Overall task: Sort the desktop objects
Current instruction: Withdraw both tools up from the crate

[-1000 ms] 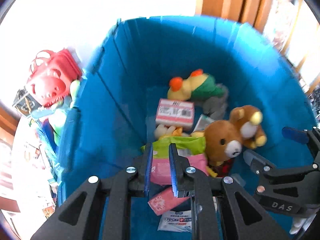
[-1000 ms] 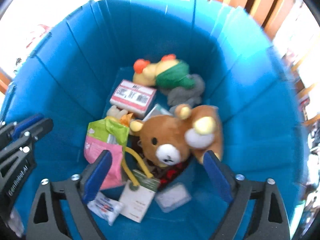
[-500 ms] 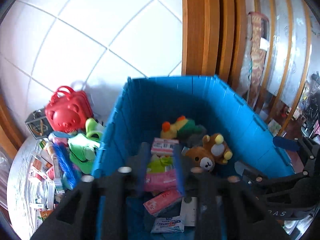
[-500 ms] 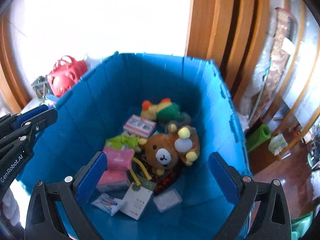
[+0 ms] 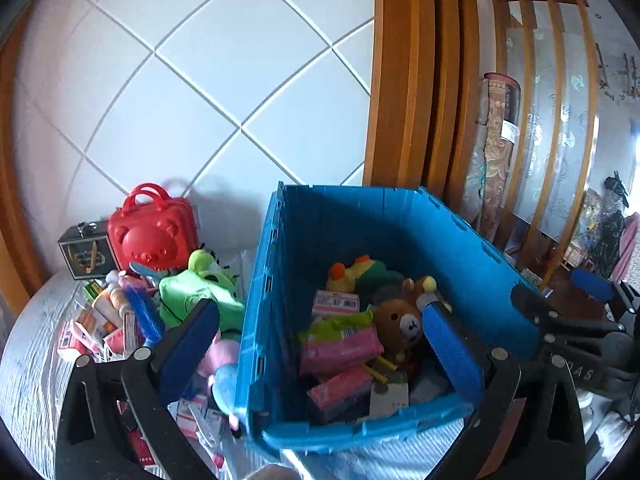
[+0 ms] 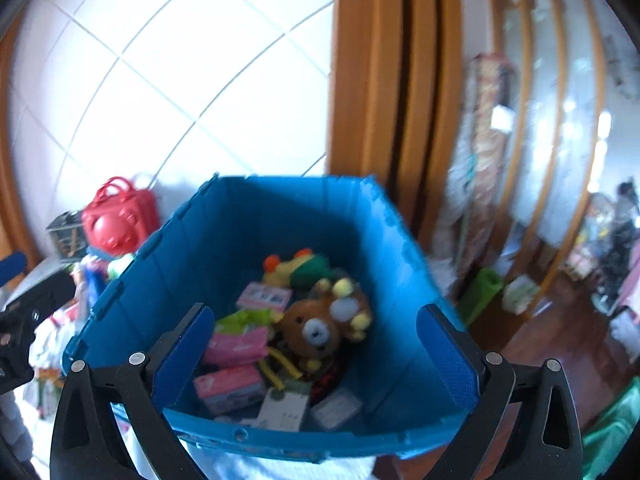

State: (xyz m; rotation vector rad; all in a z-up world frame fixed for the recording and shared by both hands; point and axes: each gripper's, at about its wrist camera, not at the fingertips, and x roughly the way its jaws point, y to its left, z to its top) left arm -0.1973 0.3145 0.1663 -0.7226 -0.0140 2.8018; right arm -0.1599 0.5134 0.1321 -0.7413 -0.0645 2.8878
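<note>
Showing only leftward: green plush (image 5: pixel 198 292)

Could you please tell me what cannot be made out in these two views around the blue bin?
- Left wrist view: small boxes and tubes left of the blue bin, labels too small to read.
- Right wrist view: shelf items beyond the bin, blurred.
- Bin floor near the front, hidden by its wall.

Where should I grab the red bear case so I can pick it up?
Best by the looped handle on top of the red case. It stands upright by the wall with the handle sticking up clear, so come from above. Its body looks wide, smooth and rounded, and a green toy crowds its front.
</note>
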